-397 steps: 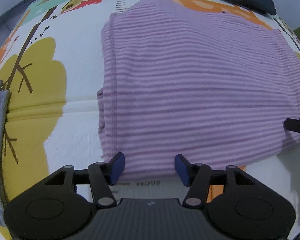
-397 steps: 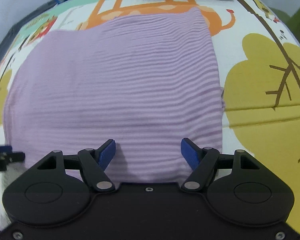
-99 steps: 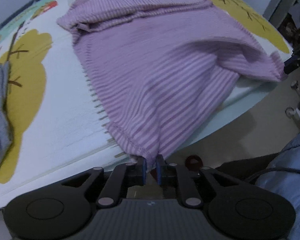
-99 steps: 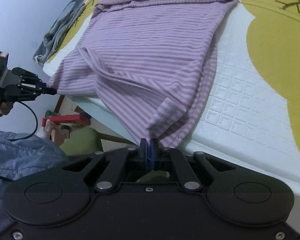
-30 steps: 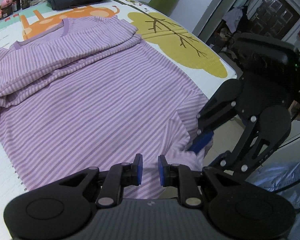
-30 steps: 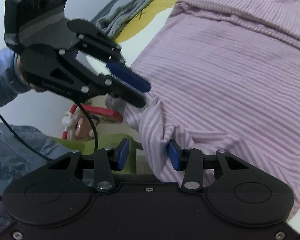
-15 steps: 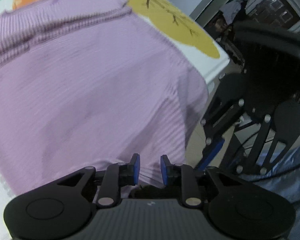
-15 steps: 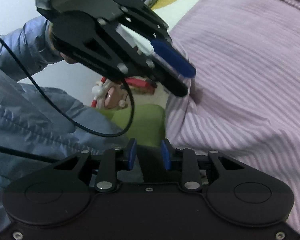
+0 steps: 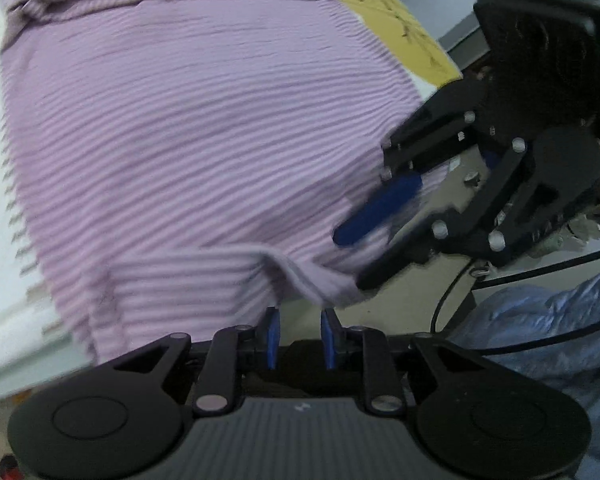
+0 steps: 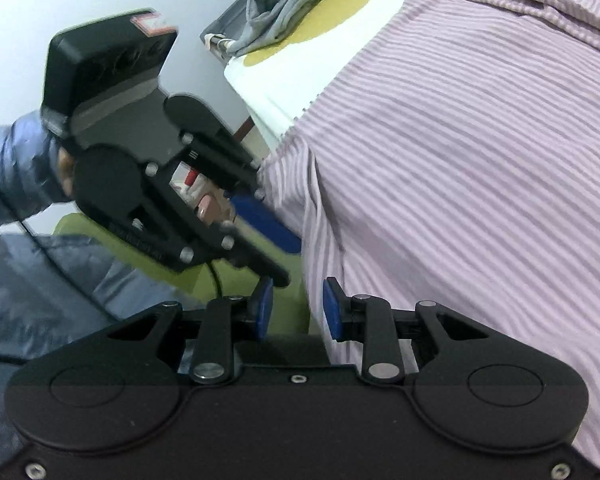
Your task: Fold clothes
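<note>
A purple striped shirt (image 9: 188, 128) lies spread on the mat, its near hem (image 9: 228, 280) hanging over the table edge. My left gripper (image 9: 301, 336) stands just below that hem, open by a narrow gap with nothing between its pads. From the right, my right gripper (image 9: 352, 258) reaches in at the hem's corner. In the right wrist view the shirt (image 10: 480, 160) fills the right side. The right gripper (image 10: 297, 314) is narrowly open there, with the shirt's hanging edge by its right pad and no pinch. My left gripper (image 10: 288, 260) is close on the left.
A grey garment (image 10: 292, 12) is heaped at the mat's far corner. The mat (image 9: 400, 28) shows a yellow tree print. A person's blue padded sleeve (image 10: 16, 168) and a black cable (image 9: 540, 272) are beside the table edge, above a green seat (image 10: 148, 276).
Both grippers have dropped from over the shirt toward its hem at the table edge and drawn close together. The right gripper's jaws have narrowed. The shirt now looms larger in both views.
</note>
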`<act>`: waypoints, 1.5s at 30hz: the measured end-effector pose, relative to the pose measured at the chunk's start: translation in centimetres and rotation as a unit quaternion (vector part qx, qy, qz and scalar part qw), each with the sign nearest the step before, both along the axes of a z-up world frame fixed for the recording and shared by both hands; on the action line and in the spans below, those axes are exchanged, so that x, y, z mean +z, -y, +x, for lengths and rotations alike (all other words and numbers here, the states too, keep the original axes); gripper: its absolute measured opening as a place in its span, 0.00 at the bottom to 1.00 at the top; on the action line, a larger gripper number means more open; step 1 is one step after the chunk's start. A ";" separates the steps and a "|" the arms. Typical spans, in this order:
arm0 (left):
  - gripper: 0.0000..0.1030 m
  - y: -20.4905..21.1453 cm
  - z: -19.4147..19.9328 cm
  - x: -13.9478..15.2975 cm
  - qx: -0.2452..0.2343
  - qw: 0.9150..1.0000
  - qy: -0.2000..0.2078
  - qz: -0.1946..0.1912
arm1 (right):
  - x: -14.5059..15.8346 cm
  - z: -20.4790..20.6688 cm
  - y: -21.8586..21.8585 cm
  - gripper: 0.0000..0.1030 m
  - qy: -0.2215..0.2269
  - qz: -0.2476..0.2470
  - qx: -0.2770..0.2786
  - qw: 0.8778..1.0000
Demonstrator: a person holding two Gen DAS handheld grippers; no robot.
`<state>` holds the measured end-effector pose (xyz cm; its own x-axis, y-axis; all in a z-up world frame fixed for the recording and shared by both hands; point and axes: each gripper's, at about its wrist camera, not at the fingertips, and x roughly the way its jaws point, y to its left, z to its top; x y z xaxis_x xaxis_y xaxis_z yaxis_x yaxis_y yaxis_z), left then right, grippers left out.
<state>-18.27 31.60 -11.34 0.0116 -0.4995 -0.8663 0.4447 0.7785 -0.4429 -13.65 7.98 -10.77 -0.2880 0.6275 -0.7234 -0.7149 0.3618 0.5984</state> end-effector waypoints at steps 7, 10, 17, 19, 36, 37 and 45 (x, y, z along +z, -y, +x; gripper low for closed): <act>0.24 -1.6 -1.1 1.8 0.019 1.000 0.024 0.005 | -0.9 1.4 -2.7 0.27 0.010 0.014 -0.004 1.000; 0.25 -1.7 -1.4 2.3 0.019 0.999 0.033 0.024 | -1.5 1.3 -4.5 0.27 0.015 0.016 0.020 1.000; 0.25 -2.2 -1.6 2.5 0.033 0.998 0.034 0.040 | -1.9 -0.6 -6.4 0.10 0.026 0.024 0.070 0.997; 0.26 -1.9 -1.9 2.6 0.029 0.998 0.034 0.037 | -2.0 -1.3 -6.6 0.08 0.014 0.031 0.089 0.995; 0.27 0.5 0.5 5.3 0.032 0.994 0.086 0.062 | -2.3 -1.0 -3.4 0.40 -0.044 0.051 0.096 0.993; 0.27 0.8 1.3 5.5 0.043 0.992 0.097 0.063 | -1.9 0.0 -2.5 0.40 -0.039 0.057 0.070 0.995; 0.40 1.5 10.6 5.9 0.148 0.971 0.173 0.071 | 1.8 8.7 4.9 0.40 0.050 0.038 -0.156 0.986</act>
